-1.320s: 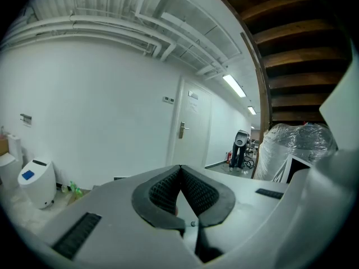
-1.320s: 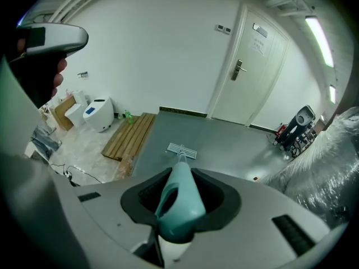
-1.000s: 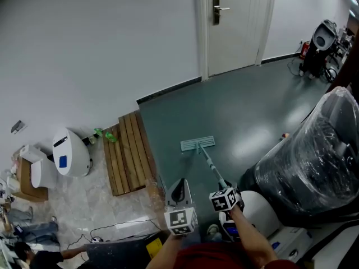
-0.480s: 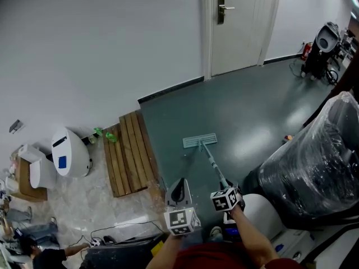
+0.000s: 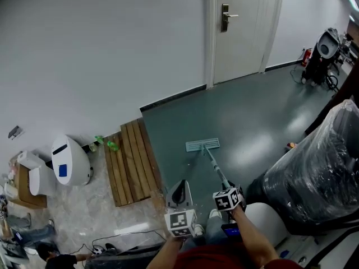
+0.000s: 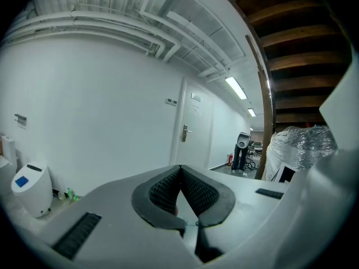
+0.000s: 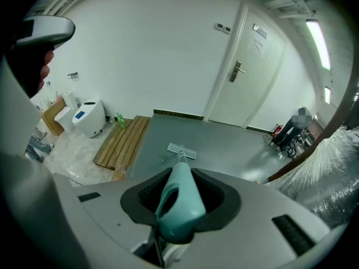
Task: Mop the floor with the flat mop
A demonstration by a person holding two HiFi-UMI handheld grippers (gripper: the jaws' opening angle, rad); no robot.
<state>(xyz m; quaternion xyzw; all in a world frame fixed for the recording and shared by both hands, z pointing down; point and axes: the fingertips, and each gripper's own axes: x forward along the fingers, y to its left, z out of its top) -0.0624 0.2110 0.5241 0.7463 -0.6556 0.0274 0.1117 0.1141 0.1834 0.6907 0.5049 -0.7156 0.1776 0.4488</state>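
Note:
The flat mop's pale teal head (image 5: 202, 145) lies flat on the grey-green floor (image 5: 252, 116), a little right of the wooden pallet. Its thin pole runs back toward me to the teal handle (image 7: 178, 203). My right gripper (image 5: 227, 198) is shut on that handle, which fills the space between its pads in the right gripper view, with the mop head (image 7: 182, 150) straight ahead. My left gripper (image 5: 178, 194) is beside it on the left, off the mop and pointing at the white wall. Its black pads (image 6: 193, 192) meet with nothing between them.
A wooden pallet (image 5: 130, 161) lies left of the mop, with a green bottle (image 5: 112, 145) and a white rounded device (image 5: 68, 164) beyond it. A large plastic-wrapped bulk (image 5: 320, 167) stands close on the right. A shut door (image 5: 241, 27) and a wheeled machine (image 5: 322, 49) are at the far end.
The head view has drifted a little, so the door and the wall sit lower in the picture. The mop head stays about where it was beside the pallet. Both grippers are unchanged.

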